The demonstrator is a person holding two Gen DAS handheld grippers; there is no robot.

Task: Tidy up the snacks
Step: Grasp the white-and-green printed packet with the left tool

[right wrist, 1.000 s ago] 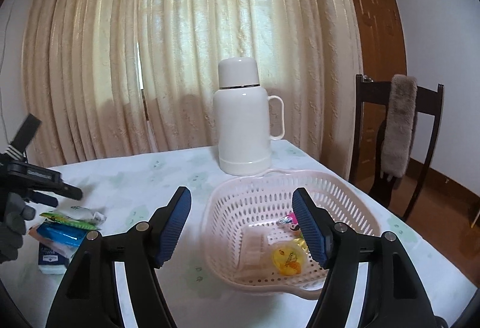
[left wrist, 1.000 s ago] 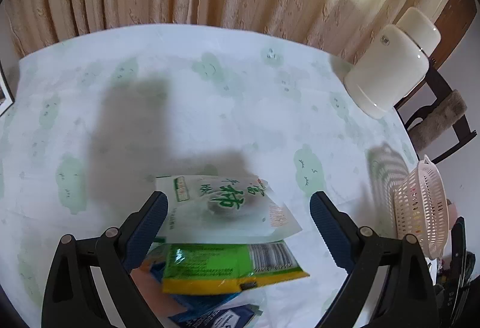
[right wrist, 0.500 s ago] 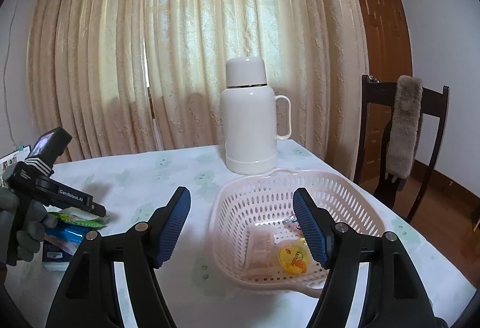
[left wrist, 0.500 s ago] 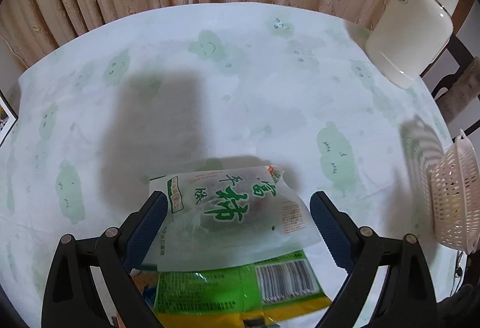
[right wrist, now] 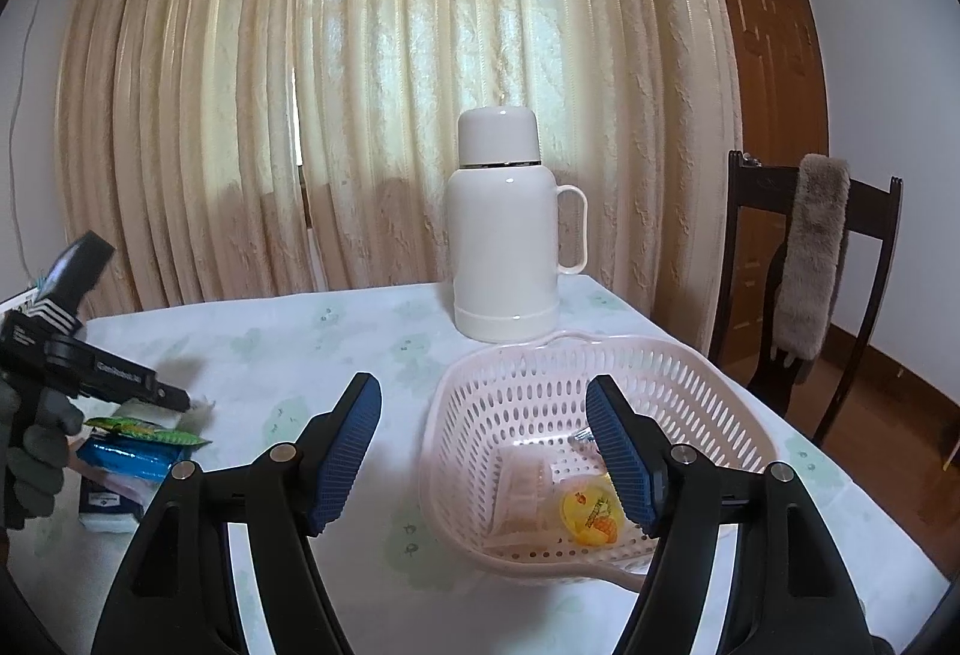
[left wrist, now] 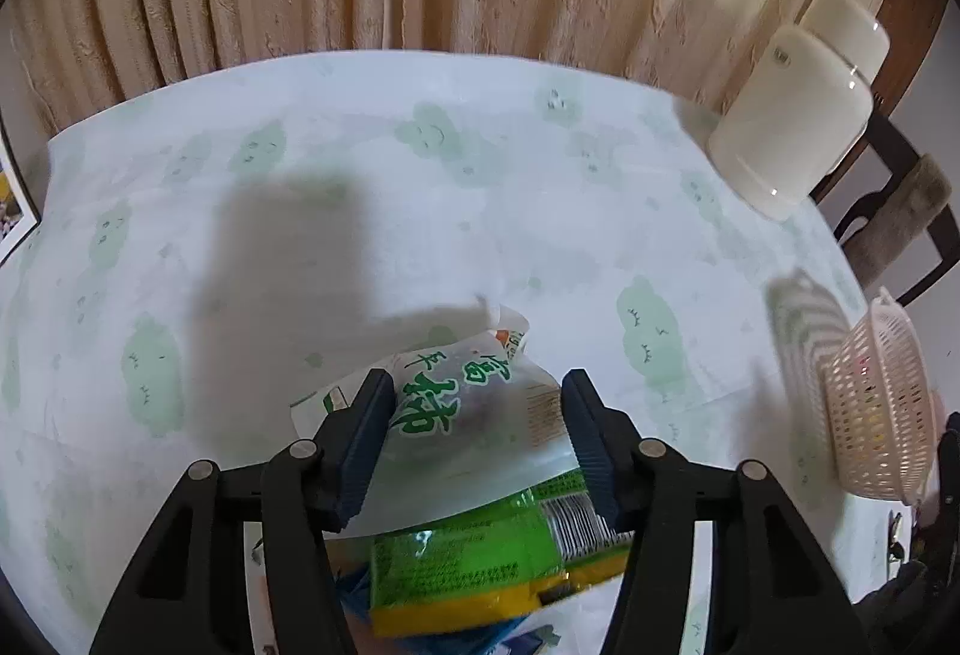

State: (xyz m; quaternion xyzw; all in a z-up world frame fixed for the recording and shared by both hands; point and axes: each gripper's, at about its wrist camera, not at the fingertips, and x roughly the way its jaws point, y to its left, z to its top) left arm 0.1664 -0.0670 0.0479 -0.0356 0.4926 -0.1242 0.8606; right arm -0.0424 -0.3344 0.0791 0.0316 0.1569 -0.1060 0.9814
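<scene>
Left gripper, jaws just closed, is clamped on white green-lettered snack pouch; right gripper is held released.

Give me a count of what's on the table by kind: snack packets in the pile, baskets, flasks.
Snack packets in the pile: 4 visible: white, green and yellow, blue, navy and white
Baskets: 1
Flasks: 1
Total: 6
</scene>
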